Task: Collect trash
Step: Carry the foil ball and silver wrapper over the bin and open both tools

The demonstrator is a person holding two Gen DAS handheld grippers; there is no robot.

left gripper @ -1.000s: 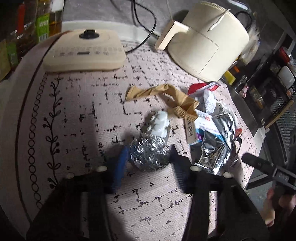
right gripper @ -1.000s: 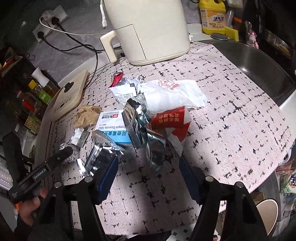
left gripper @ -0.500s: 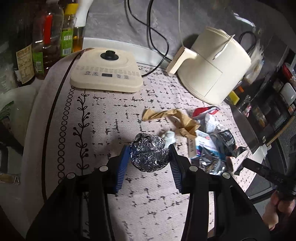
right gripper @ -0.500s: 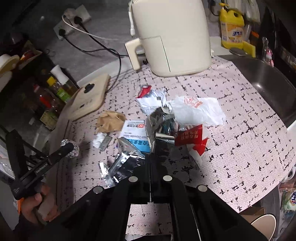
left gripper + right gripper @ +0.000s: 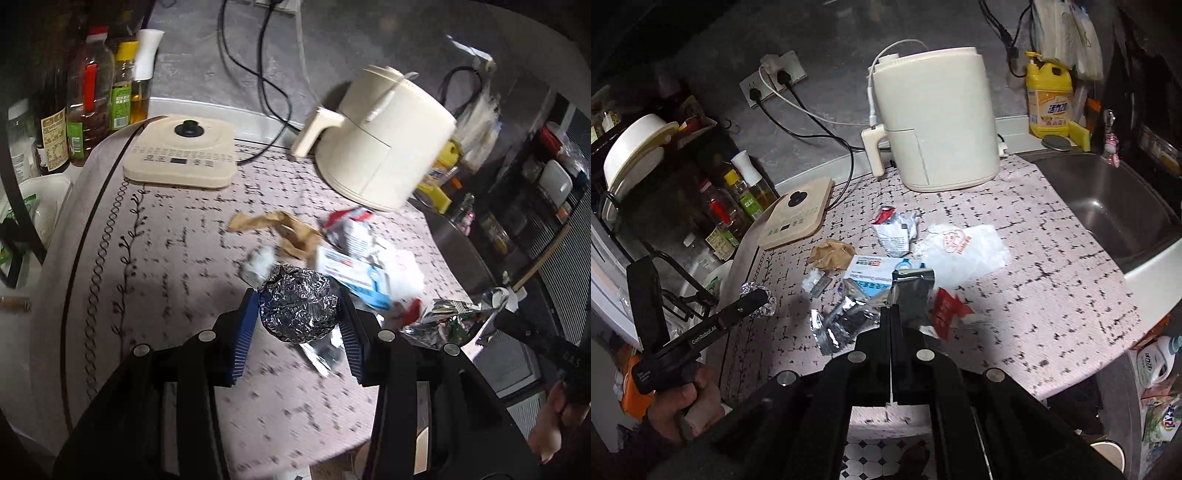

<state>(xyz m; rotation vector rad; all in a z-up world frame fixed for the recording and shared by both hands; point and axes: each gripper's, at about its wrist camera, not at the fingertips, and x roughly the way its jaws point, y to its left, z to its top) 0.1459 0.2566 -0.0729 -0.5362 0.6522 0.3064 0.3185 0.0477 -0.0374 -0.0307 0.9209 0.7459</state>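
1. Cream air fryer (image 5: 938, 122) stands at 12 o'clock on the patterned mat (image 5: 1052, 280).
2. Right gripper (image 5: 891, 314) pinches a silver foil wrapper (image 5: 912, 295), lifted centre.
3. Left gripper (image 5: 297, 314) clamps a foil ball (image 5: 297, 308) at 6 o'clock.

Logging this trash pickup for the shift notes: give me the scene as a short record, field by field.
left gripper: shut on the foil ball, lifted off the mat
right gripper: shut on the silver wrapper
surface: patterned mat
trash left on mat: brown paper, blue and white box, white plastic bag, red wrapper
background: air fryer, sink
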